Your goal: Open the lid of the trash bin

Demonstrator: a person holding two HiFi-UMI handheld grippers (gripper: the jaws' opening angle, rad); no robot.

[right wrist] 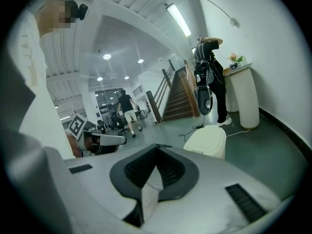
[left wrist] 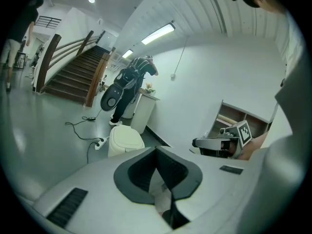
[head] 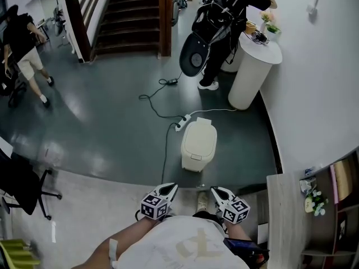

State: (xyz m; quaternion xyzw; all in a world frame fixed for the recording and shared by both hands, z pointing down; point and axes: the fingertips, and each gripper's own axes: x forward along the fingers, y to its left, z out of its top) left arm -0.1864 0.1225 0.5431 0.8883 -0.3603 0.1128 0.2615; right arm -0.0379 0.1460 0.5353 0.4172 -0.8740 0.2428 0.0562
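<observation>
The cream trash bin (head: 198, 144) stands on the dark floor ahead of me with its lid down. It also shows in the left gripper view (left wrist: 125, 141) and the right gripper view (right wrist: 207, 141). Both grippers are held close to my body, well short of the bin and touching nothing. My left gripper (head: 173, 188) (left wrist: 157, 149) has its jaws together at the tips with nothing between them. My right gripper (head: 215, 190) (right wrist: 157, 147) is likewise shut and empty.
A power strip (head: 182, 123) with trailing cables lies just behind the bin. A white round pedestal (head: 252, 74) and a person with a golf bag (head: 216, 24) stand farther back by the right wall. A black chair (head: 22, 185) is at left, a shelf unit (head: 331, 203) at right.
</observation>
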